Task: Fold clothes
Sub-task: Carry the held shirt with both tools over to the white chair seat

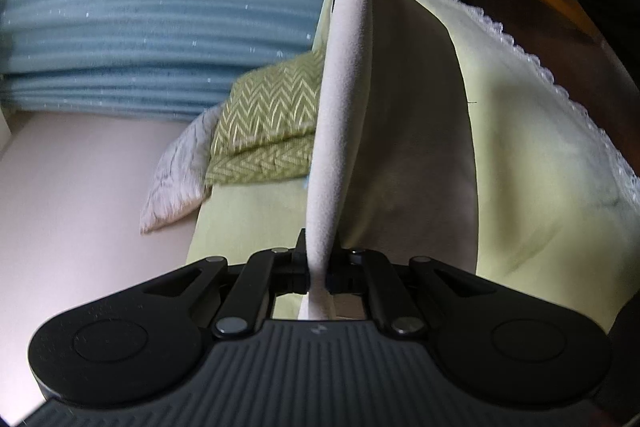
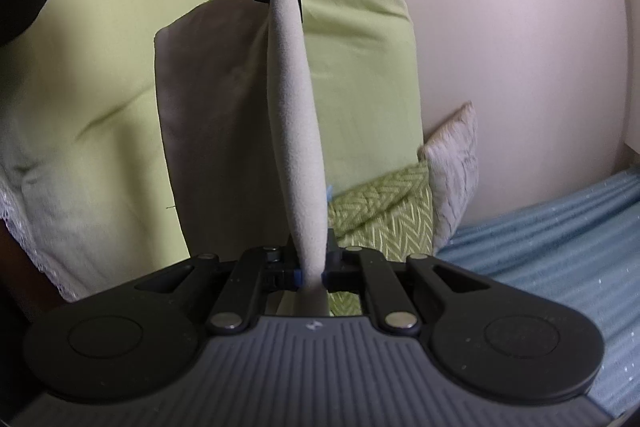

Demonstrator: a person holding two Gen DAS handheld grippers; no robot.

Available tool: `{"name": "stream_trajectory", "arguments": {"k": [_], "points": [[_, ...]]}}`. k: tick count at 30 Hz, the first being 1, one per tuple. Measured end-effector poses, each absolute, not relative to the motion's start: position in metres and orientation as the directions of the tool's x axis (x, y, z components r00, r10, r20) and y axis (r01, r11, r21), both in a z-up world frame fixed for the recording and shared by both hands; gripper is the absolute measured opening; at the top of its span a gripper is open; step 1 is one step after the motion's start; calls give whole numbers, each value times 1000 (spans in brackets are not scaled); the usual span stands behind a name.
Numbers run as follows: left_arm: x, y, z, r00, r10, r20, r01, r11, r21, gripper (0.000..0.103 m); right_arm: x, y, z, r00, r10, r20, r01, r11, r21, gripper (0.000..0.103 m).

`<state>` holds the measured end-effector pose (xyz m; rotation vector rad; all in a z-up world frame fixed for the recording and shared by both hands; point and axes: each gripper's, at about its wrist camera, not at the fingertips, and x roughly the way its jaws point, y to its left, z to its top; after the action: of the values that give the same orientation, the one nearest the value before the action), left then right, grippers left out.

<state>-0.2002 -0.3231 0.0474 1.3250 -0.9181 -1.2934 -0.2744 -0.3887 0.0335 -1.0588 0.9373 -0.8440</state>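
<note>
Between the two pairs of tongs a pale grey cloth (image 1: 348,99) is stretched taut, seen edge-on as a narrow band in both wrist views. The left tongs (image 1: 318,269) are pinched closed on one end of it, and the right tongs (image 2: 314,267) are pinched closed on the other; each view also shows the opposite tongs at the top of frame, gripping the far end. Below hangs more of the same cloth (image 2: 212,115), a flat panel over a light green sheet (image 1: 520,147).

By my reading, the fold is mid-way: an edge has been lifted and pulled straight, ready to be laid over. The next move calls for both tongs to travel together, keeping tension even, and lower the edge squarely onto the panel beneath.

Beside the sheet lie folded green chevron cloths (image 1: 268,131) and a white patterned piece (image 1: 180,175), with a blue blanket (image 1: 152,19) beyond. Which garment this is cannot be told, and its lower edge is cut off by the tongs' bodies.
</note>
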Motion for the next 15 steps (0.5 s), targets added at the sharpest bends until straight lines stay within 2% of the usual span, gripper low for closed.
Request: {"name": "stream_trajectory", "arguments": {"k": [15], "points": [[-271,-372,42,-91,-971,-223,79,-230,970,4,-357,-401,30,153,-960,-236,173,261,-950,6]]}}
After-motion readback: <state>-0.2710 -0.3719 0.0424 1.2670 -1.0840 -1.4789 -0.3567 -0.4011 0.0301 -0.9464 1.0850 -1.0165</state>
